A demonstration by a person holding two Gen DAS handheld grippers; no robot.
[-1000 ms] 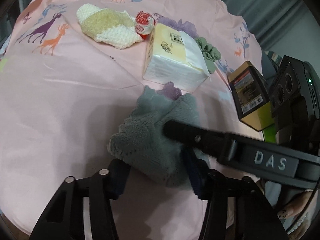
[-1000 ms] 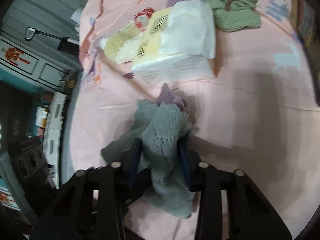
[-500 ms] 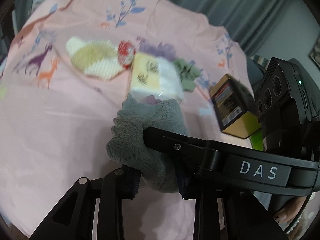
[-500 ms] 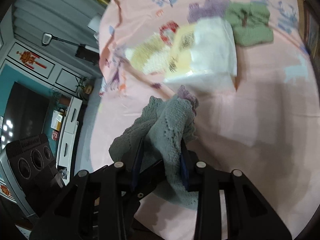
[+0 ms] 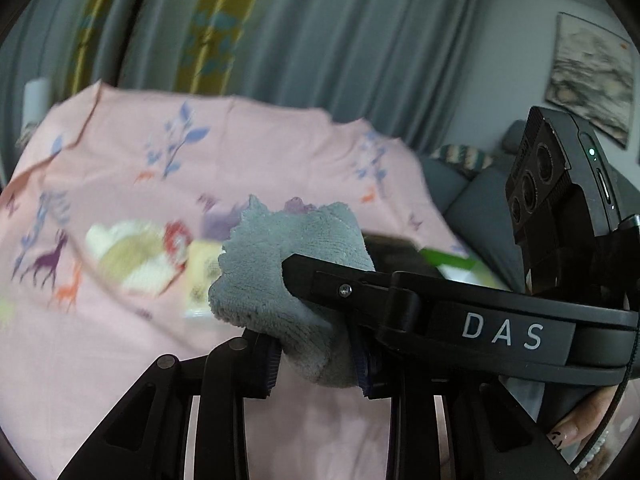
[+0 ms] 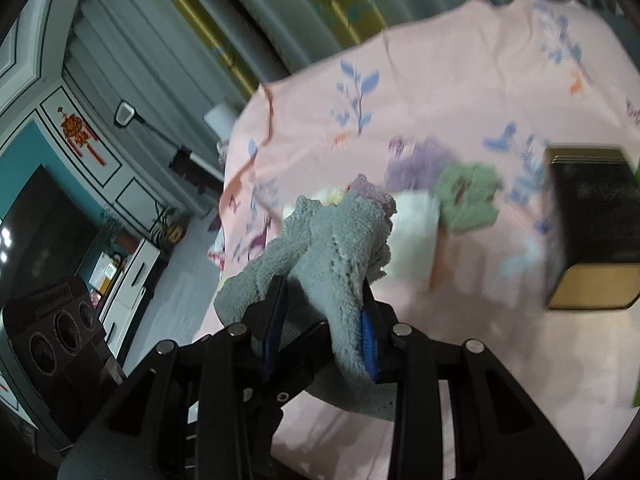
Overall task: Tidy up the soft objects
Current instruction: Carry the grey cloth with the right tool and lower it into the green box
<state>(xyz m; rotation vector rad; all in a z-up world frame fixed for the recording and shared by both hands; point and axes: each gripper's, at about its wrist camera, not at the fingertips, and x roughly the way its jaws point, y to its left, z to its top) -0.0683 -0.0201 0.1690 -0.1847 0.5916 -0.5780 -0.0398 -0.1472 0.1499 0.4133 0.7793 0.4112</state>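
A grey fluffy cloth (image 5: 288, 276) with a purple edge is held by both grippers above the pink bedsheet (image 5: 120, 344). My left gripper (image 5: 316, 364) is shut on its lower part. My right gripper (image 6: 324, 332) is shut on the same cloth (image 6: 332, 256), and its finger crosses the left wrist view (image 5: 360, 284). On the sheet behind lie a cream and white knitted piece (image 5: 124, 256), a small red item (image 5: 176, 240), a tissue pack (image 6: 416, 232) and a green knitted piece (image 6: 468, 196), all blurred.
A black and gold box (image 6: 592, 232) stands on the sheet at the right. Grey curtains (image 5: 320, 32) hang behind the bed. A sofa (image 5: 472, 196) is at the right, a cabinet and TV (image 6: 48, 216) at the left.
Both grippers have lifted the grey cloth up off the sheet and tilted upward, so the curtains and room come into view. The other items lie lower and farther away.
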